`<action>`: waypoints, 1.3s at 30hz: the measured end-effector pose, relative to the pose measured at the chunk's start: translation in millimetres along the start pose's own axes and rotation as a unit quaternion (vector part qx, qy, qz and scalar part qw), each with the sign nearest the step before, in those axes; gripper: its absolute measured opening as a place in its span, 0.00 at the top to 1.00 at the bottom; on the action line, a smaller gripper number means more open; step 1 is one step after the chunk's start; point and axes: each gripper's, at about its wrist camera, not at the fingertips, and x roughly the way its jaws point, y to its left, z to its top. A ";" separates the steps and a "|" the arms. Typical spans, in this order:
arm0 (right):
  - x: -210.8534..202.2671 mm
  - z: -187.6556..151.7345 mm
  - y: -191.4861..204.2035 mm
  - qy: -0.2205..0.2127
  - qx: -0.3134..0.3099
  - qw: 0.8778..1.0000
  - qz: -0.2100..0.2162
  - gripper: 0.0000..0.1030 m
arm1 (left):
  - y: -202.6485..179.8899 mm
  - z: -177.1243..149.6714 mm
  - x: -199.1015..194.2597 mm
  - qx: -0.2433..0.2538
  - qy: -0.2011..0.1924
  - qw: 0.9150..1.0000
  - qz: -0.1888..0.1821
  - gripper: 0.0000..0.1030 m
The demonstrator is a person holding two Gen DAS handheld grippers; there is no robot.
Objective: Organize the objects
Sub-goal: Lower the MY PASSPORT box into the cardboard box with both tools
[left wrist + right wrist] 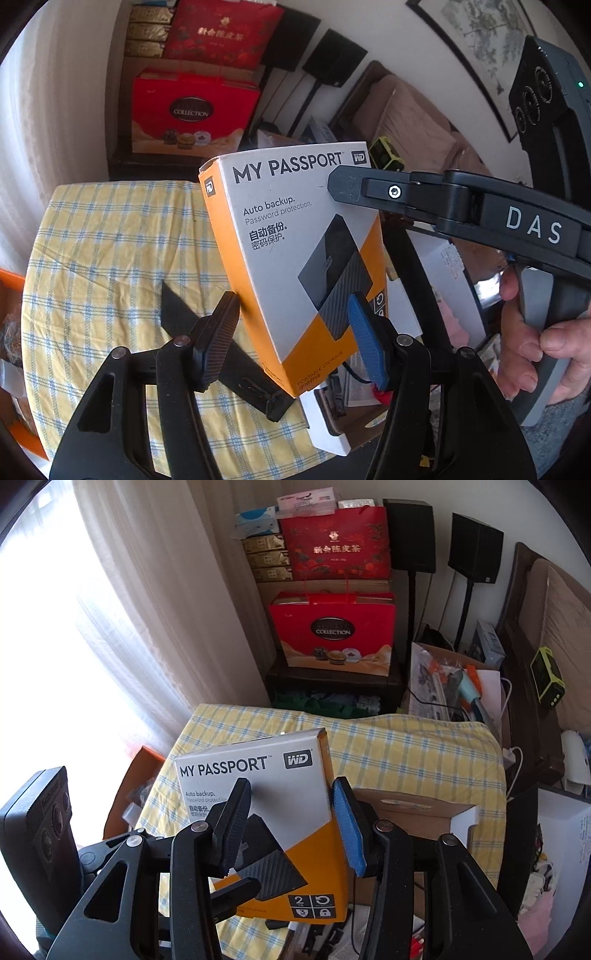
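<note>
A white and orange "MY PASSPORT" hard-drive box [295,254] is held up in the air above the yellow checked tablecloth [110,258]. My left gripper [293,332] is shut on its lower part, one pad on each side. My right gripper [291,823] is shut on the same box [280,812] higher up, across its front and right side. In the left wrist view one right finger [354,186] lies over the box's top front. The left gripper's body [40,834] shows at the lower left of the right wrist view.
A black flat case [221,347] lies on the cloth under the box. A cardboard box [417,812] sits at the table's right. Red gift boxes [332,631] are stacked at the back by the curtain. Black speakers [476,550] and a cluttered bench [461,686] stand to the right.
</note>
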 end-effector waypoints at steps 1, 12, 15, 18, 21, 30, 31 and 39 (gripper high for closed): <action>-1.8 -1.8 -6.8 0.000 0.005 1.000 -0.002 0.54 | -5.2 0.0 5.1 0.002 0.007 1.000 -0.004 0.45; 1.7 -31.9 -87.4 0.025 0.082 0.996 -0.016 0.54 | -51.1 0.2 67.8 0.023 0.072 0.997 -0.013 0.45; 8.0 -42.2 -108.2 0.033 0.107 0.994 -0.009 0.55 | -59.0 -0.1 79.3 0.033 0.079 0.996 -0.005 0.45; 19.7 -49.4 -124.4 0.046 0.130 0.990 0.000 0.55 | -62.9 -0.7 91.1 0.037 0.095 0.995 0.004 0.45; 33.4 -55.5 -136.3 0.059 0.147 0.987 0.007 0.55 | -66.2 -3.5 99.8 0.046 0.103 0.994 0.015 0.45; 55.6 -61.2 -146.8 0.067 0.155 0.986 0.014 0.55 | -61.7 -4.9 113.6 0.047 0.118 0.991 0.033 0.42; 57.6 -61.1 -146.7 0.067 0.154 0.986 0.016 0.55 | -61.3 -5.1 112.6 0.045 0.120 0.991 0.030 0.41; 57.1 -61.0 -137.1 0.055 0.135 0.989 0.008 0.54 | -47.8 5.4 72.8 0.026 0.080 0.996 0.030 0.22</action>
